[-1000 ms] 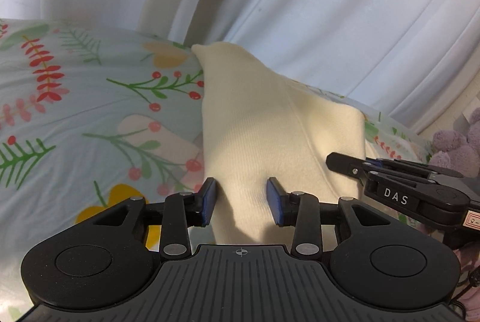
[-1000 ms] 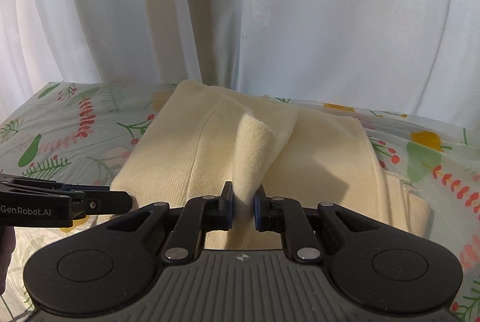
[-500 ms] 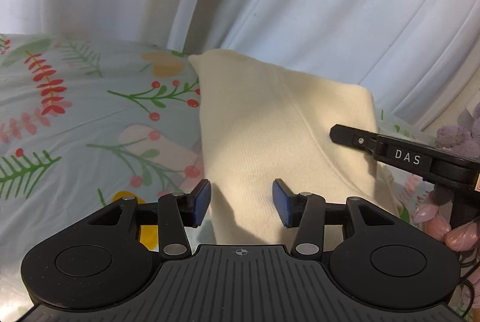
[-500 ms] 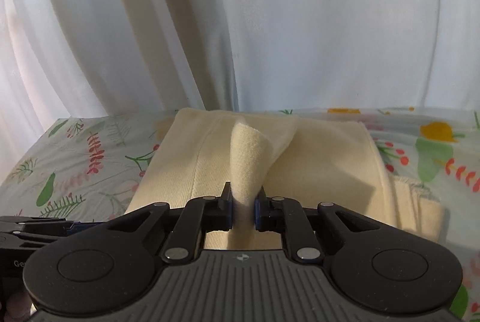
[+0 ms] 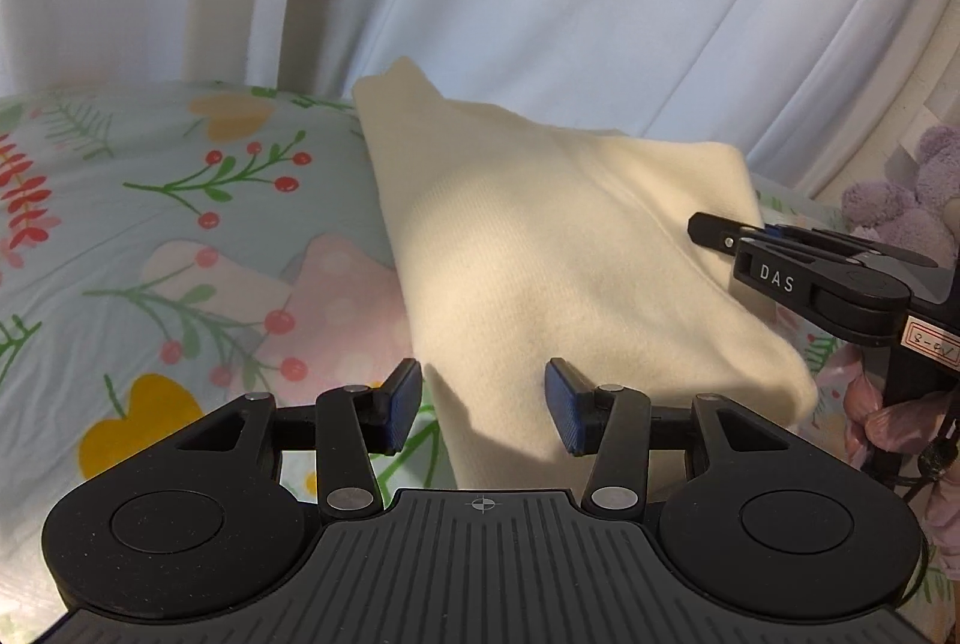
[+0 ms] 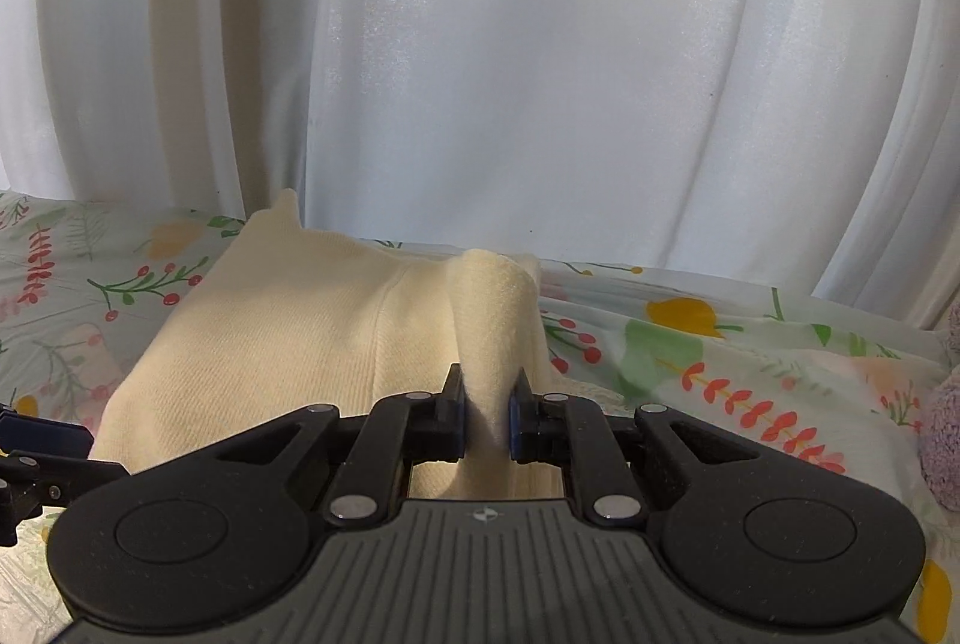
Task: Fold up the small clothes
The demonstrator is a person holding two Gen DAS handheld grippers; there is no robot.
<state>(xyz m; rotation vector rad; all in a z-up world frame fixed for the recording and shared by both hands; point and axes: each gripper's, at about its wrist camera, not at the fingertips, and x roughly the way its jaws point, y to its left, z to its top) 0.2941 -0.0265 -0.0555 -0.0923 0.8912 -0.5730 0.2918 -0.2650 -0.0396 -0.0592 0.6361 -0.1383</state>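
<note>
A cream knit garment point(image 5: 558, 248) lies folded on the floral bedsheet point(image 5: 150, 224). My left gripper point(image 5: 483, 413) is open, its blue pads on either side of the garment's near edge without pinching it. My right gripper point(image 6: 485, 419) is shut on a raised fold of the same cream garment point(image 6: 288, 344), lifting it into a ridge. The right gripper also shows at the right of the left wrist view point(image 5: 798, 272), at the garment's right side. The left gripper's tip shows at the left edge of the right wrist view point(image 6: 36, 446).
White curtains point(image 6: 510, 74) hang close behind the bed. A purple plush toy point(image 5: 900, 200) sits at the right edge. The floral sheet point(image 6: 750, 362) extends to the right of the garment. A pink patterned cloth point(image 5: 336, 320) lies under the garment's left edge.
My right gripper has carried the pinched fold leftward over the garment, so the garment now looks narrower. My left gripper's jaws have opened a little wider.
</note>
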